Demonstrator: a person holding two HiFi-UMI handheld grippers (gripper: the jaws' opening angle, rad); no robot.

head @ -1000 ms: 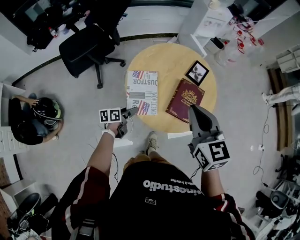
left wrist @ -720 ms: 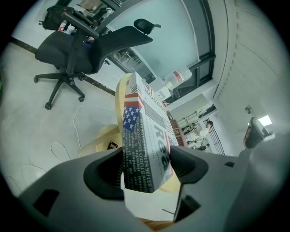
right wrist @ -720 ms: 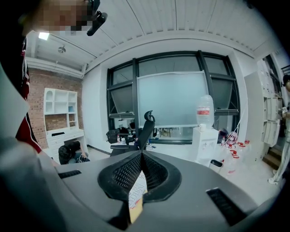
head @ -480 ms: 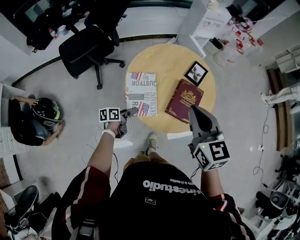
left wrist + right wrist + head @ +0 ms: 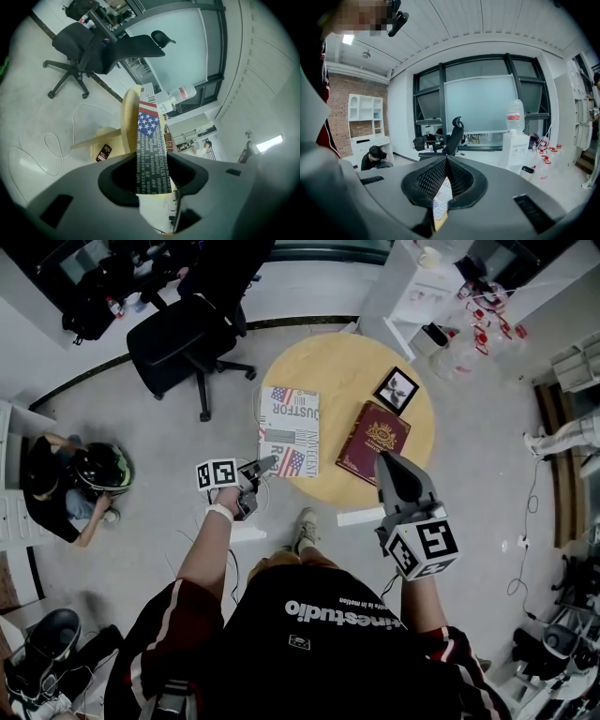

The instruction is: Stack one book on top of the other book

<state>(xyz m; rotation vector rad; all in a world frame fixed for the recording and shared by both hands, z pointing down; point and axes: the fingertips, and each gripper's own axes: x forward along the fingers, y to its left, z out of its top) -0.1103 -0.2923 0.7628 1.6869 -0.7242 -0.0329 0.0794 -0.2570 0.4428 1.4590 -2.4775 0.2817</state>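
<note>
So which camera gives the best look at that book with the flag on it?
The head view: the flag-print book shows its whole cover, on the round table. The left gripper view gives only a narrow strip close up; the right gripper view just a sliver.

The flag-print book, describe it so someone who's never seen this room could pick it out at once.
Find the round wooden table. The flag-print book lies at its left edge in the head view. Unlike the dark red book and small framed picture to its right, its pale cover carries newsprint lettering and stars-and-stripes flags.
</note>
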